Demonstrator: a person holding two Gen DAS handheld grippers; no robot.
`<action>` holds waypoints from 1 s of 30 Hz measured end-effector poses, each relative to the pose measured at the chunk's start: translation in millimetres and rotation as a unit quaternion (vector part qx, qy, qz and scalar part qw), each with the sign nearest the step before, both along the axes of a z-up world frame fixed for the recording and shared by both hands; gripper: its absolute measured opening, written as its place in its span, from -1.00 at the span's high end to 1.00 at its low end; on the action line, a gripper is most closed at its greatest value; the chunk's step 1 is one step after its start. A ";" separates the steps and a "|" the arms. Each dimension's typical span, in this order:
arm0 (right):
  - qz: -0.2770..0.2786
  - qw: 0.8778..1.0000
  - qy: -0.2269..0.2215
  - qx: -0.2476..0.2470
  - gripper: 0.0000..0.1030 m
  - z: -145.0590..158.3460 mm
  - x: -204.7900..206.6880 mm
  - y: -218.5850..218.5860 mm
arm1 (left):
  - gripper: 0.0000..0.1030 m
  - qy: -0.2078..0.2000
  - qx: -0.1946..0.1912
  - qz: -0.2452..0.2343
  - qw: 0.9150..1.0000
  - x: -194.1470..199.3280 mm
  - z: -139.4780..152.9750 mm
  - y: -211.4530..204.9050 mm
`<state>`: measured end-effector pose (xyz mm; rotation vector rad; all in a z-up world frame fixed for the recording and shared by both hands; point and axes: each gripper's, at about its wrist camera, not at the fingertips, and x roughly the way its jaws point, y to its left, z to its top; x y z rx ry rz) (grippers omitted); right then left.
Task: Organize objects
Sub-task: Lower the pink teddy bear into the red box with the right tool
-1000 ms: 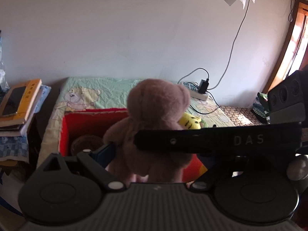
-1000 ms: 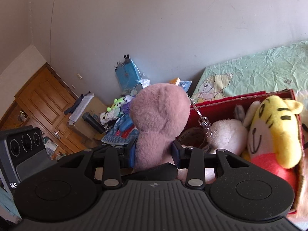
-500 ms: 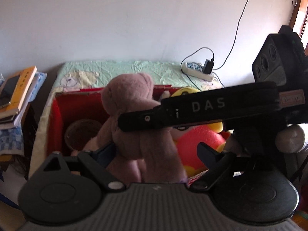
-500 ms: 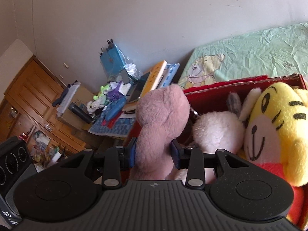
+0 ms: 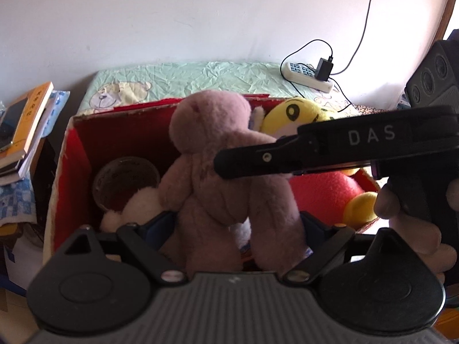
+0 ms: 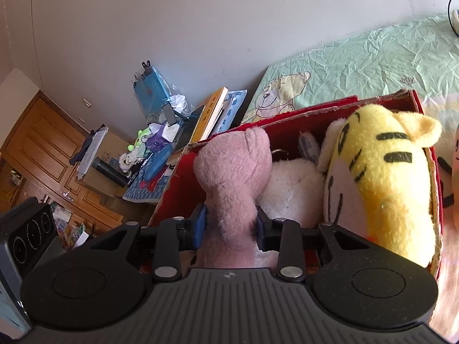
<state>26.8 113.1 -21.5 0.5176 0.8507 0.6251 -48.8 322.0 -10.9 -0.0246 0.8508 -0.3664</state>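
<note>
Red box (image 5: 71, 154): on bed, open top; landmark for all below.
Yellow tiger (image 6: 381, 189): inside box, its right side.
Pink bear (image 5: 223, 172): upright over box middle, held by both my tongs.
White plush (image 6: 289, 189): in box, behind bear.
Right tongs (image 6: 229, 226): narrow, closing, pads squeezing bear.
Left tongs (image 5: 238, 226): wide, opening around legs; pad contact unclear.
Risk: bear topples onto box rim if right lets go early.
Hidden: box floor, bear's feet.
</note>
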 end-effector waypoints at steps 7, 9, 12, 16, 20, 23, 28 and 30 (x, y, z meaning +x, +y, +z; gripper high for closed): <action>-0.024 1.000 -0.007 0.012 0.29 -6.0 7.5 13.1 | -0.81 0.009 0.037 0.013 0.999 8.5 -2.1 -9.7; -0.033 0.999 0.002 0.029 0.27 -11.3 8.4 9.7 | -0.83 0.011 0.048 0.014 0.999 9.6 -3.4 -12.4; -0.037 0.999 0.005 0.040 0.22 -13.2 5.5 4.8 | -0.85 0.012 0.058 0.011 0.998 9.3 -4.1 -16.7; -0.044 0.998 0.006 0.039 0.12 -12.4 0.4 0.3 | -0.90 0.011 0.078 0.007 0.997 9.0 -6.4 -25.3; -0.050 0.998 0.008 0.044 0.11 -10.2 -3.6 -2.0 | -0.91 0.008 0.093 0.006 0.996 8.2 -7.5 -30.3; -0.051 0.998 0.009 0.048 0.12 -9.7 -7.2 -4.4 | -0.92 0.008 0.097 0.005 0.995 8.3 -8.0 -31.4; -0.058 0.997 0.011 0.048 0.12 -10.0 -11.4 -6.7 | -0.94 0.008 0.099 0.006 0.995 7.9 -8.3 -33.7; -0.060 0.997 0.011 0.048 0.14 -9.6 -12.9 -7.0 | -0.95 0.008 0.099 0.007 0.995 7.8 -8.5 -33.9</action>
